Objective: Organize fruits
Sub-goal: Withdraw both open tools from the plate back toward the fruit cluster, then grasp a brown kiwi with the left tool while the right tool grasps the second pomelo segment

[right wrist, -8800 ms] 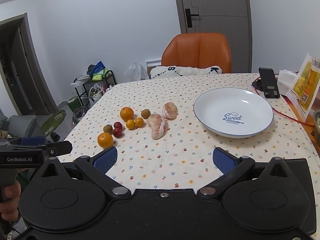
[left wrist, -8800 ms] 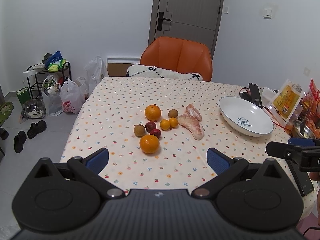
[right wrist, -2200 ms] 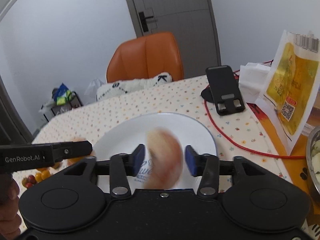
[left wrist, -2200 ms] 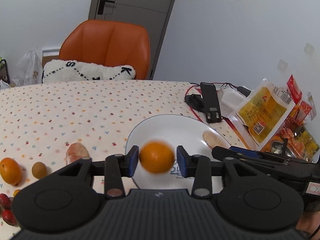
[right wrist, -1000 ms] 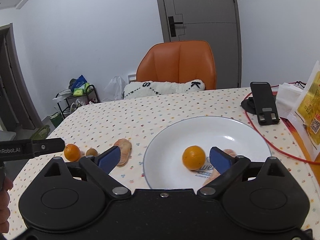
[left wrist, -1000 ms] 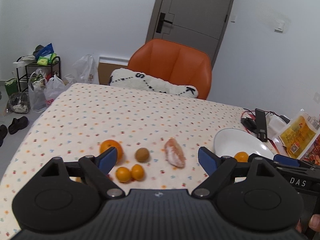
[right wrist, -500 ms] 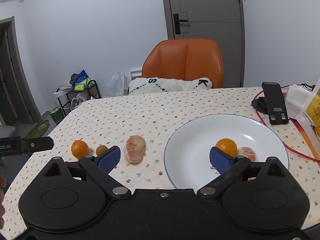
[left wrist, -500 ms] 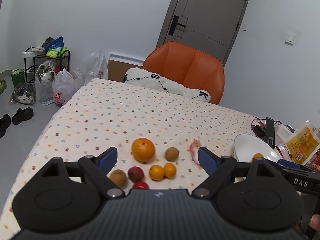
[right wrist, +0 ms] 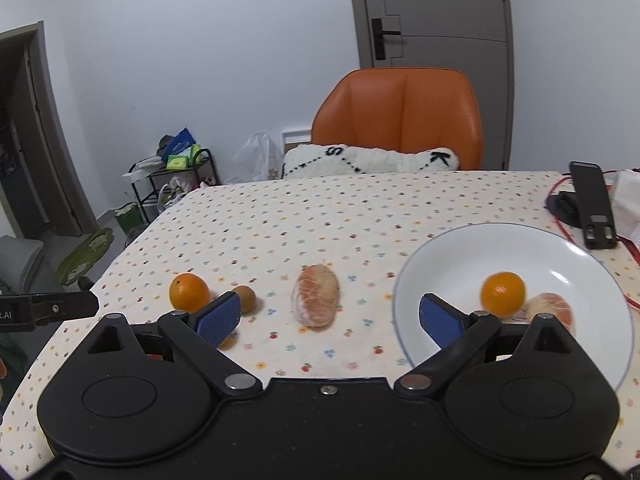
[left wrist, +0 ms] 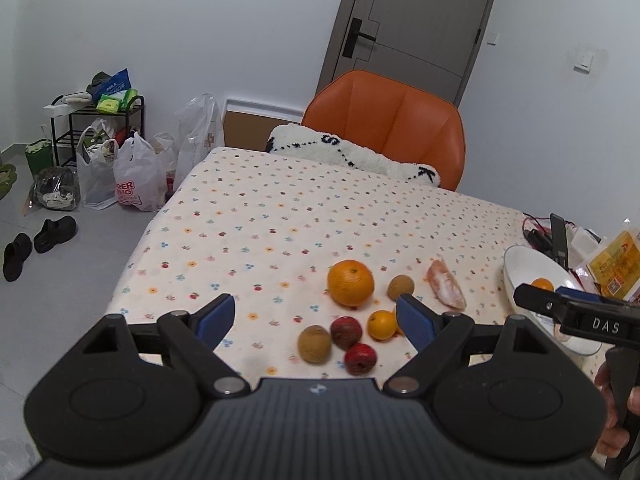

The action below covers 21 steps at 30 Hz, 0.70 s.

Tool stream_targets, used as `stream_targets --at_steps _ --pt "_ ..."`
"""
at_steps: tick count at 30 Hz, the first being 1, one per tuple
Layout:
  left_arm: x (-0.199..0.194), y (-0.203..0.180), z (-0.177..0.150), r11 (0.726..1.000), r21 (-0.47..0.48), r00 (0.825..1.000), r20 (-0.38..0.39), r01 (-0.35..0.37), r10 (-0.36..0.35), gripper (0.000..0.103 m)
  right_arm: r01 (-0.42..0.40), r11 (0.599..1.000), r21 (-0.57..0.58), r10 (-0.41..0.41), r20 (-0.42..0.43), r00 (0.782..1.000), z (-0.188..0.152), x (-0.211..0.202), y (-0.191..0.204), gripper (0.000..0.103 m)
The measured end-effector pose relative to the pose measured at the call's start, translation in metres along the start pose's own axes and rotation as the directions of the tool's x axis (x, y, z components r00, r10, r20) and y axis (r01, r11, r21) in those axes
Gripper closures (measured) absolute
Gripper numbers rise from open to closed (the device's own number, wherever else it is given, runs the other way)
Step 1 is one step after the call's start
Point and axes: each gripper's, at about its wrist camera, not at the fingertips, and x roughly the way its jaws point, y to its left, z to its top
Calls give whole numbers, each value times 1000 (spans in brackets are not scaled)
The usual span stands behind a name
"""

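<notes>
In the left wrist view my left gripper (left wrist: 316, 318) is open above a cluster of fruit: a big orange (left wrist: 350, 283), a small orange (left wrist: 382, 324), two red fruits (left wrist: 346, 332), two brown kiwis (left wrist: 314, 343). A peeled pomelo segment (left wrist: 446, 290) lies to their right. In the right wrist view my right gripper (right wrist: 329, 317) is open and empty, just in front of that pomelo segment (right wrist: 317, 300). The white plate (right wrist: 460, 256) holds an orange (right wrist: 502, 293) and another pomelo piece (right wrist: 550, 310).
A black phone stand (right wrist: 593, 210) and red cable (right wrist: 560, 224) lie behind the plate. Snack packets (left wrist: 612, 268) sit at the table's right edge. An orange chair (left wrist: 386, 120) with a white cushion (left wrist: 352, 156) stands at the far side. Bags and a rack (left wrist: 96, 136) are on the floor left.
Both grippers have swung left, away from the plate and toward the loose fruit. The orange and one pomelo piece, held earlier, now lie in the plate.
</notes>
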Motion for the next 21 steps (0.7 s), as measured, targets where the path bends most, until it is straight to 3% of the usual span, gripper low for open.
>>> stream_targets --at_steps 7,12,16,19,21 --pt "12 8 4 1000 0 1000 -8 -6 6 17 -16 1000 1 16 -16 1000 1 14 2 11" --pt "25 6 4 1000 0 1000 -21 8 -8 17 -55 999 1 55 -53 997 0 24 4 30" --pt "36 2 1 1000 16 999 -39 17 -17 20 -67 998 10 68 -76 995 -1 33 3 39" --pt "41 2 -3 1000 23 999 -49 13 -12 26 -71 997 9 72 -90 993 -1 40 4 40" --pt "45 4 -6 1000 16 998 -66 11 -10 35 -69 998 5 69 -94 993 -1 45 5 40"
